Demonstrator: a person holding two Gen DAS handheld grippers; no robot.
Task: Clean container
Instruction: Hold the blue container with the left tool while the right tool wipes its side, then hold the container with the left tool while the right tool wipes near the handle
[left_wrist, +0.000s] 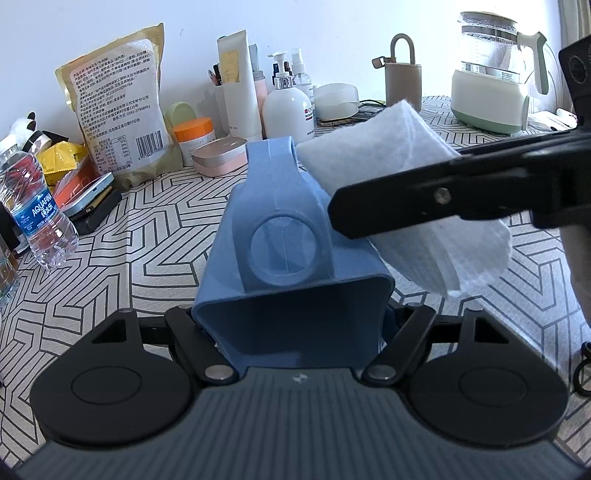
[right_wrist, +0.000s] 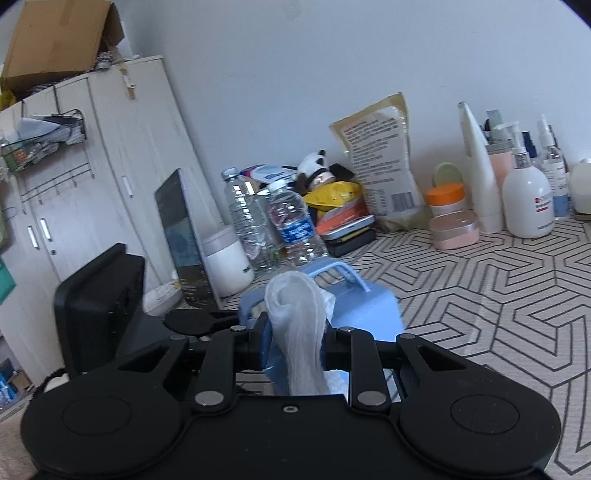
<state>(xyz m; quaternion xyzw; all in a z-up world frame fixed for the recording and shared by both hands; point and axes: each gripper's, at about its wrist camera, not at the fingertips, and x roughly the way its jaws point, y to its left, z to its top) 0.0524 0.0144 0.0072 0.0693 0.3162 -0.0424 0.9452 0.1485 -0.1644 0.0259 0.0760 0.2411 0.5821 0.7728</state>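
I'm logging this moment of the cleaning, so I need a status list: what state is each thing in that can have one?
Blue container: held in the left gripper, open mouth toward the camera.
White cloth: bunched, clamped in the right gripper, against the container's outside.
Aquafina bottle: upright, capped.
Glass kettle: upright on its base, lid on.
Orange-lidded jar: closed.
Snack bag: upright against the wall.

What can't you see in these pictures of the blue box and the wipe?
- Left gripper fingertips: left wrist view, hidden by the blue container.
- Container's inside: neither view looks in.
- Where the white cloth touches the container: right wrist view, hidden behind the cloth.
- Snack bag print: too small.
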